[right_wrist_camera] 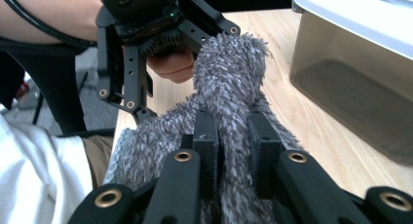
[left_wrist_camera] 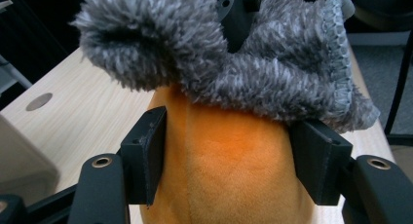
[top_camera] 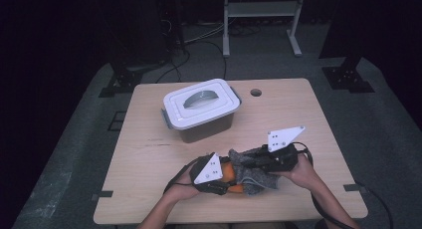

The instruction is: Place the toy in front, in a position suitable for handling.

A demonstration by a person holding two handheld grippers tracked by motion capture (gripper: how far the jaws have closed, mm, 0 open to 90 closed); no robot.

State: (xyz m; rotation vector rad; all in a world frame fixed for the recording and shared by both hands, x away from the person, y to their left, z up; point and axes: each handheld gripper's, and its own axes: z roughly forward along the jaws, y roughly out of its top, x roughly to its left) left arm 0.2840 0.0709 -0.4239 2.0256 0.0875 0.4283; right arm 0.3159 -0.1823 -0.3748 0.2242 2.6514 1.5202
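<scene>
Dressing an orange plush toy in a grey fuzzy sock, near the table's 6 o'clock edge.

The pale wooden table (top_camera: 149, 159) carries a lidded translucent plastic box with a white lid (top_camera: 201, 109) at about 11 o'clock from the hands; it looks empty. The orange plush toy (left_wrist_camera: 229, 175) sits between the left gripper's (left_wrist_camera: 231, 160) jaws, which press its sides. The right gripper (right_wrist_camera: 234, 151), jaws narrow, pinches the grey fuzzy sock (right_wrist_camera: 229, 87). The next move likely calls for pulling the sock farther over the toy.
</scene>
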